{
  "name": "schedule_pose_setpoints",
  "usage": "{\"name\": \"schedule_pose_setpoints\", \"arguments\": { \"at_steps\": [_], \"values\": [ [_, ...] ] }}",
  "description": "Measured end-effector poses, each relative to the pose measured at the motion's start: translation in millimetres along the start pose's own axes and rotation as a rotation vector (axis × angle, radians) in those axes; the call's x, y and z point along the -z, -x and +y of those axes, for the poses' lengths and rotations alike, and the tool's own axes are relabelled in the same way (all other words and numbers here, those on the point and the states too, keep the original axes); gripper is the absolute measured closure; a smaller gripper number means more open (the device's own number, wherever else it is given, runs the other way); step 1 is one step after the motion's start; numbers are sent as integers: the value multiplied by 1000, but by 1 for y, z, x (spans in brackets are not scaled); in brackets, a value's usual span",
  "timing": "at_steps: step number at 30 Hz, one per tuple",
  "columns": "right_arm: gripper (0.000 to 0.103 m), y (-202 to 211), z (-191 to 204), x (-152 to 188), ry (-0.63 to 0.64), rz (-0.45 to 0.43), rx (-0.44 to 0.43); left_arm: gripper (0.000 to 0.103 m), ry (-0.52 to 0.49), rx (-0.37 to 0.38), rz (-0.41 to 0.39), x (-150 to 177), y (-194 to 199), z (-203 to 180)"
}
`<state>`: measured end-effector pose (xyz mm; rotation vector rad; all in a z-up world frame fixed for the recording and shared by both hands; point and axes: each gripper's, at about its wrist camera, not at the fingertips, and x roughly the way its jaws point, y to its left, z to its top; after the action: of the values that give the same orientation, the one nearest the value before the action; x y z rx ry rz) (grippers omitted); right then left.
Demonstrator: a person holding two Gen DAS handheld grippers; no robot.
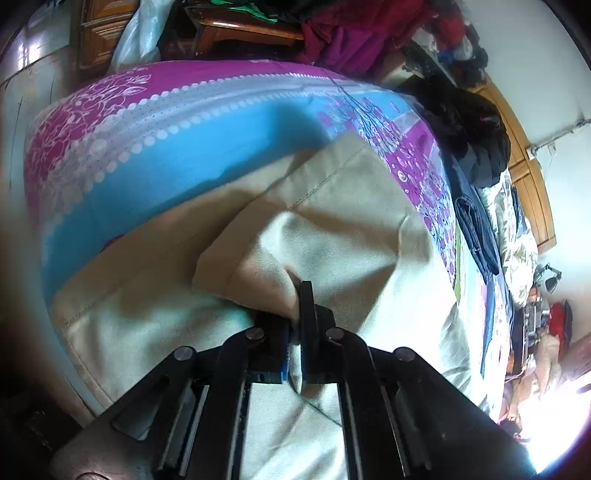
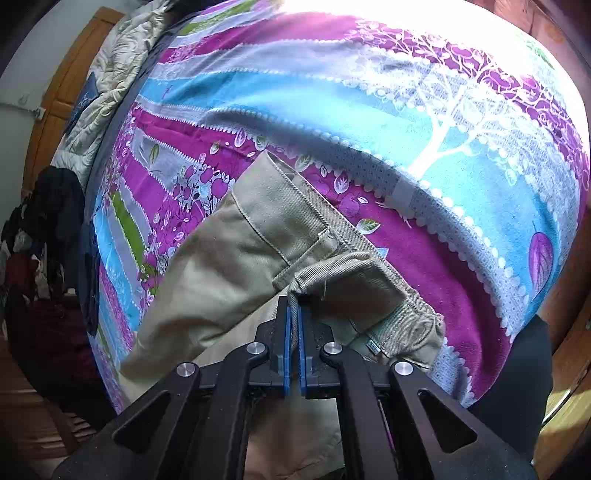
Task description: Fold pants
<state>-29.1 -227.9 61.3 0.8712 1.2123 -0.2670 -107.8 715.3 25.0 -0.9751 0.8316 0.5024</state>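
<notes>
Beige pants (image 1: 332, 229) lie on a bed with a purple, blue and white patterned cover (image 1: 155, 147). In the left wrist view my left gripper (image 1: 297, 295) is shut on a fold of the leg fabric, near a stitched hem, and lifts it above the lower layer. In the right wrist view the pants (image 2: 221, 258) show their waistband with a belt loop and an elastic section. My right gripper (image 2: 294, 299) is shut on the waistband edge; cloth is pinched between its blue pads (image 2: 286, 332).
Dark clothes (image 1: 476, 133) and a rumpled quilt (image 1: 513, 229) lie at the far side of the bed. Wooden furniture (image 1: 99, 37) and a pile of red and magenta garments (image 1: 362, 33) stand beyond it. The patterned cover (image 2: 443, 129) stretches out ahead of the waistband.
</notes>
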Motion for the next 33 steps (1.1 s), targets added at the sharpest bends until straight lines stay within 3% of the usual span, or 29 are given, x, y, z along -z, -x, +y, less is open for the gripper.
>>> {"name": "schedule_pose_setpoints", "arguments": {
  "at_steps": [4, 7, 9, 12, 14, 15, 17, 18, 19, 21, 22, 23, 24, 25, 26, 28, 30, 31, 33],
  "values": [
    [100, 31, -6, 20, 72, -51, -44, 100, 14, 24, -9, 1, 3, 2],
    [100, 79, 7, 26, 145, -129, -188, 101, 52, 96, -29, -3, 17, 4],
    [100, 108, 8, 35, 207, -181, -264, 101, 69, 186, -65, -7, 41, 6],
    [100, 110, -19, 49, 219, -203, -235, 101, 54, 245, -132, -3, 80, 17],
    [100, 76, -56, 51, 136, -127, -209, 100, 38, 232, -180, 8, 92, 41],
    [100, 56, -69, 54, 107, -91, -177, 99, 47, 207, -167, 13, 86, 57],
    [99, 22, -78, 60, 110, -54, -113, 98, 104, 138, -68, 22, 58, 86],
    [97, 15, -81, 62, 97, -59, -117, 98, 104, 87, -37, 27, 48, 93],
    [91, 12, -86, 62, 62, -66, -156, 96, 77, 85, -52, 29, 47, 93],
    [89, 11, -92, 60, -4, -73, -206, 97, 36, 64, -80, 28, 54, 82],
    [80, 10, -94, 59, -20, -74, -228, 97, 19, 73, -92, 27, 57, 77],
    [69, 10, -95, 59, -29, -74, -238, 92, 5, 76, -92, 24, 58, 72],
    [67, 10, -96, 58, -35, -80, -248, 87, 2, 65, -83, 23, 55, 68],
    [64, 9, -96, 58, -39, -82, -254, 75, 10, 56, -71, 21, 51, 68],
    [63, 7, -93, 57, -38, -83, -258, 74, 27, 52, -61, 20, 46, 68],
    [63, 4, -85, 59, -5, -84, -266, 77, 28, 35, -67, 23, 42, 65],
    [80, 5, -72, 58, 53, -91, -241, 100, 10, 31, -75, 25, 44, 65],
    [95, 10, -66, 58, 85, -97, -236, 101, 14, 37, -70, 24, 43, 64],
    [96, 33, -62, 60, 133, -149, -287, 101, 44, 83, -77, 21, 55, 70]
  ]
}}
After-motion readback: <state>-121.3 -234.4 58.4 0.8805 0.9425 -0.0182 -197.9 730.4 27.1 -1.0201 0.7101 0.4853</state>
